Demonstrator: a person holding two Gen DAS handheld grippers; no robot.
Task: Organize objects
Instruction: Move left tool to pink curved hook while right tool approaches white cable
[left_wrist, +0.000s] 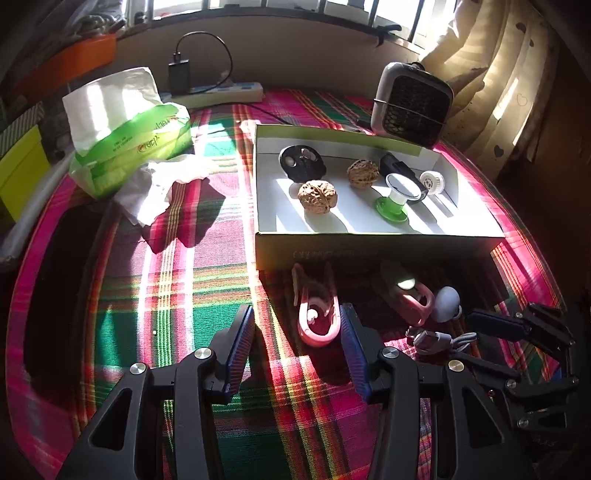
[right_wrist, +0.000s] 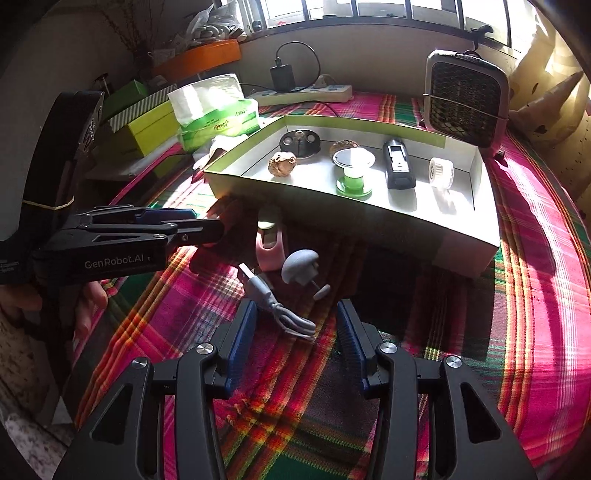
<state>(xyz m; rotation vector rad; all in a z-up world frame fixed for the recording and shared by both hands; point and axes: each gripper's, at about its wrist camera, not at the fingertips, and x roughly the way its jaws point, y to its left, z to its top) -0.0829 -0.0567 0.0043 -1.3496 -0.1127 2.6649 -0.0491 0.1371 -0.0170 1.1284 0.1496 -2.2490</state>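
Note:
A white cardboard box (left_wrist: 369, 247) (right_wrist: 369, 225) with a green rim holds two walnuts (left_wrist: 317, 195), a black disc, a green and white spool (left_wrist: 397, 194), a black device and a small white cylinder. In front of it, on the plaid cloth, lie a pink clip (left_wrist: 317, 321), a second pink clip (left_wrist: 410, 301) (right_wrist: 271, 245), a grey mushroom-shaped piece (left_wrist: 447, 302) (right_wrist: 301, 267) and a grey cable (left_wrist: 439, 339) (right_wrist: 284, 310). My left gripper (left_wrist: 297, 332) (right_wrist: 207, 223) is open, with the first pink clip lying loose beside its right finger. My right gripper (right_wrist: 295, 325) (left_wrist: 500, 312) is open, and the cable lies between its fingers, untouched.
A green tissue pack (left_wrist: 129, 140) (right_wrist: 214, 114) and a crumpled tissue (left_wrist: 155, 188) sit at the left. A small fan heater (left_wrist: 412, 103) (right_wrist: 465, 96) stands behind the box. A power strip (left_wrist: 221, 92) lies at the back wall. A hand (right_wrist: 88, 295) holds the left gripper.

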